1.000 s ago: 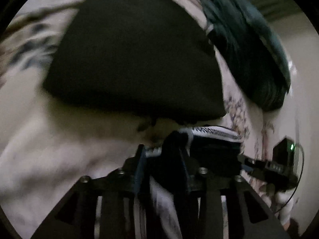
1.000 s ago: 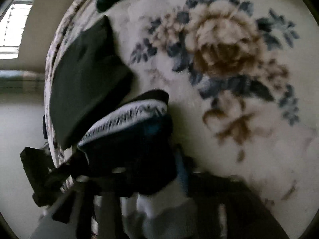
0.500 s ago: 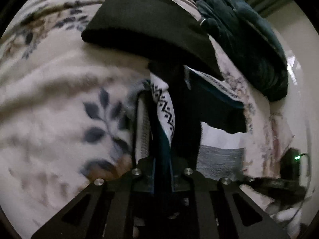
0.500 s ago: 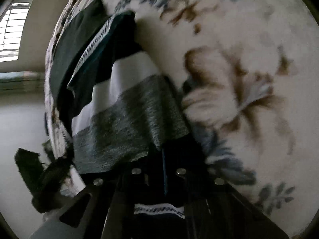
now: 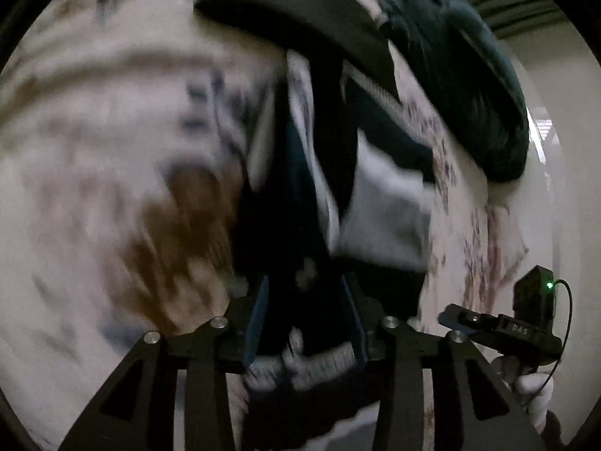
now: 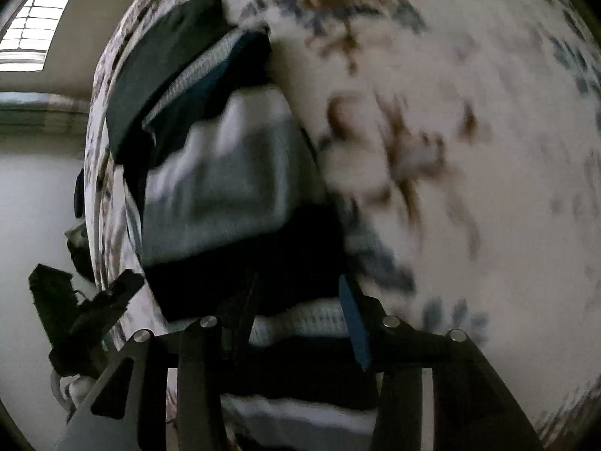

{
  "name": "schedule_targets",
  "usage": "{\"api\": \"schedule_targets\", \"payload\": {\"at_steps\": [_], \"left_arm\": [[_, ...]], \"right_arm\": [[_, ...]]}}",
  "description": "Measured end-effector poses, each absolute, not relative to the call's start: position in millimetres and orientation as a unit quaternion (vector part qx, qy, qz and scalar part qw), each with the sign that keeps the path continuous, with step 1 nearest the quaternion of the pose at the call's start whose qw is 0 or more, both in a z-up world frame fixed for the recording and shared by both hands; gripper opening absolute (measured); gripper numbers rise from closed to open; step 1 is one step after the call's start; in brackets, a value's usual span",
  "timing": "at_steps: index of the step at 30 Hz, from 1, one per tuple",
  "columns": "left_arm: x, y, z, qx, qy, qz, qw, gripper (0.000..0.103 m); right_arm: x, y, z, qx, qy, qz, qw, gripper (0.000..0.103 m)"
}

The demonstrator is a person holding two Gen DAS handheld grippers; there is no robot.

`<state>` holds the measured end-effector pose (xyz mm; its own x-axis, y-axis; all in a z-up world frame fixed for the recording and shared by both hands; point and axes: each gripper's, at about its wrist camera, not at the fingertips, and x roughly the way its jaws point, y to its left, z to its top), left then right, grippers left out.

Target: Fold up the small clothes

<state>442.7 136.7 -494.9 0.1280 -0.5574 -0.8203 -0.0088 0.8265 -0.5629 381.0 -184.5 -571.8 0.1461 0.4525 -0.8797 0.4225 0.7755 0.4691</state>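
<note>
Dark banded garment (image 5: 387, 206) between both part-open, just-widened claws, left claw (image 5: 306, 312) and right claw (image 6: 296, 312).

Motion blur smears the cream bedspread with brown and blue flowers (image 5: 112, 173) in both wrist views, so its pattern reads only as streaks. The striped knit garment of dark navy, white and grey bands (image 6: 225, 188) is soft-edged too, its near end runs under the black gripper frames and off the bottom edge, and whether the blue pads actually press on it cannot be told. The dark teal fleece blanket (image 5: 469, 75) is cut by the top edge, and the flat black folded cloth (image 5: 300, 11) partly hides beneath the garment.
</note>
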Motion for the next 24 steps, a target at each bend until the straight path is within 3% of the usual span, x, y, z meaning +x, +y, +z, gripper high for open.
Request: {"api": "schedule_targets", "payload": {"at_steps": [3, 4, 5, 7, 9, 14, 16, 17, 18, 19, 24], "left_arm": [[421.6, 115.9, -510.6, -0.181, 0.636, -0.179, 0.728, 0.032], [417.0, 113.2, -510.1, -0.172, 0.624, -0.175, 0.742, 0.005], [413.4, 111.9, -506.6, -0.168, 0.615, -0.175, 0.751, 0.004], [409.4, 119.8, -493.8, -0.175, 0.598, -0.166, 0.764, 0.004], [410.5, 132.3, -489.6, -0.192, 0.596, -0.156, 0.764, 0.004], [407.5, 145.6, -514.9, -0.235, 0.63, -0.152, 0.725, 0.009], [390.4, 149.1, -504.4, -0.242, 0.632, -0.153, 0.72, 0.021], [379.6, 149.5, -498.3, -0.243, 0.63, -0.16, 0.72, 0.027], [364.1, 149.5, -492.6, -0.244, 0.632, -0.171, 0.715, 0.03], [343.1, 148.6, -489.2, -0.236, 0.641, -0.174, 0.709, 0.037], [263.1, 138.9, -513.0, -0.197, 0.701, -0.17, 0.664, 0.04]], "right_arm": [[351.9, -177.0, -596.5, 0.353, 0.673, 0.008, 0.651, 0.05], [345.2, -172.7, -607.5, 0.362, 0.676, 0.008, 0.642, 0.05], [339.9, -169.0, -615.5, 0.367, 0.675, 0.009, 0.639, 0.049], [329.3, -164.7, -617.8, 0.376, 0.66, -0.007, 0.651, 0.007], [325.0, -159.9, -608.2, 0.361, 0.651, -0.005, 0.668, 0.006], [326.7, -148.2, -611.4, 0.318, 0.68, 0.017, 0.661, 0.011], [321.3, -152.0, -605.7, 0.329, 0.685, 0.023, 0.65, 0.018], [312.3, -155.8, -600.0, 0.331, 0.682, 0.03, 0.652, 0.023], [300.8, -158.5, -593.9, 0.329, 0.682, 0.035, 0.652, 0.039], [291.3, -159.9, -591.0, 0.329, 0.684, 0.037, 0.65, 0.044], [218.9, -167.0, -612.6, 0.352, 0.722, 0.043, 0.594, 0.045]]}}
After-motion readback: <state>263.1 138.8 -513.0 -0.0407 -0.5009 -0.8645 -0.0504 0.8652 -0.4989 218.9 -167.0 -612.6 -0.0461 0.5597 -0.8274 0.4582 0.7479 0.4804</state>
